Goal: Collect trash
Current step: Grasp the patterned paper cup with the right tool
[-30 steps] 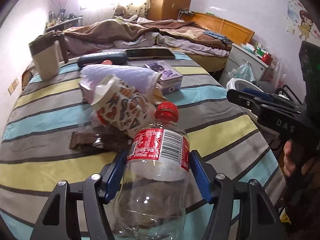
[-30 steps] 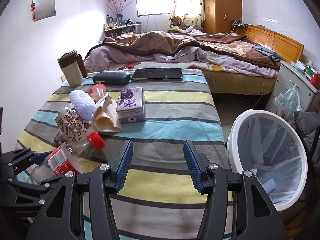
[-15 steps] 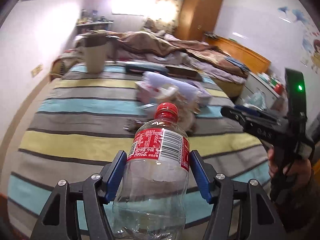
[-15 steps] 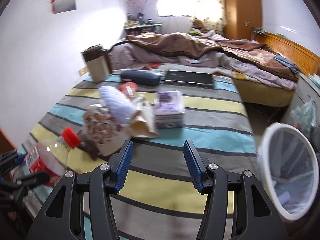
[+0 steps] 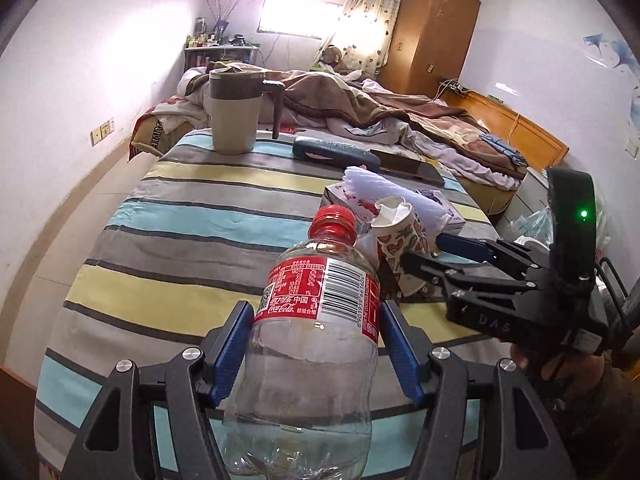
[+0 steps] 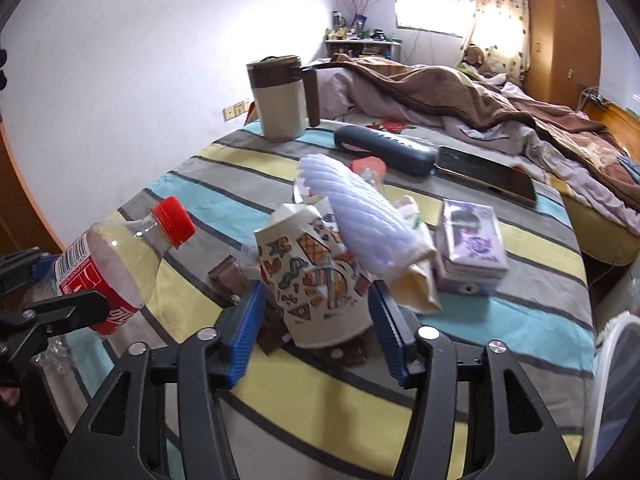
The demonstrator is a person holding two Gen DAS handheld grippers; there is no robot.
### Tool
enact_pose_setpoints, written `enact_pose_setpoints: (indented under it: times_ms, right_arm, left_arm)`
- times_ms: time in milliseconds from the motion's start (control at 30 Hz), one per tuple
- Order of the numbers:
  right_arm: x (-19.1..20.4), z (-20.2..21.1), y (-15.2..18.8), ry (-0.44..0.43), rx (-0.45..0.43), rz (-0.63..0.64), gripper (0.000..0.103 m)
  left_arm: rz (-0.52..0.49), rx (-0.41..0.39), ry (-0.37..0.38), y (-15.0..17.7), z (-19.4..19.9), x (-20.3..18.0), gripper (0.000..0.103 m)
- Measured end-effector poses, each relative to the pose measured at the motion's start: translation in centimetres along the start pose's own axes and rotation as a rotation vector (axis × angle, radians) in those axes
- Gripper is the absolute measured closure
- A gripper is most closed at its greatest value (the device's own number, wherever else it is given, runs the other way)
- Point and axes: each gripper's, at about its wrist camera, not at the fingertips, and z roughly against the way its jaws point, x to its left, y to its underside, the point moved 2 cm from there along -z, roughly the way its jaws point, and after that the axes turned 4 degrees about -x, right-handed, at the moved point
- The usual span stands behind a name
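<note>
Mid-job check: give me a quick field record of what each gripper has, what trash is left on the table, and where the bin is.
left gripper: shut on the plastic bottle, red cap on, lifted off the table
right gripper: open, jaws just widened, either side of the paper cup, pads not pressing
paper cup: crumpled, patterned, on its side on the striped tablecloth
other trash: white foam sleeve, brown wrapper
not trash: mug, tissue box
bin: white rim at the right edge, beside the table
</note>
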Motion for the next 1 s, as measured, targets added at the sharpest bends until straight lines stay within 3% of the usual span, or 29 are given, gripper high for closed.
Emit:
enact_pose_setpoints:
  times_ms: [333, 567, 1000]
  right_arm:
    - [0.2, -2.1, -1.2, 0.024, 0.042, 0.055, 0.039]
    - [-0.9, -2.2, -1.3, -0.012, 0.041, -0.037, 0.040]
    - [-1.4, -1.0, -0.8, 0.004, -0.005, -0.072, 0.050]
  left_arm:
    - [0.020, 0.008, 0.010, -0.8, -0.9, 0.3, 0.039]
    - [0.022, 0.031, 0.007, -0.9, -1.4, 0.5, 0.038]
    - [0.029, 0.026, 0.002, -1.1, -1.9, 0.0, 0.039]
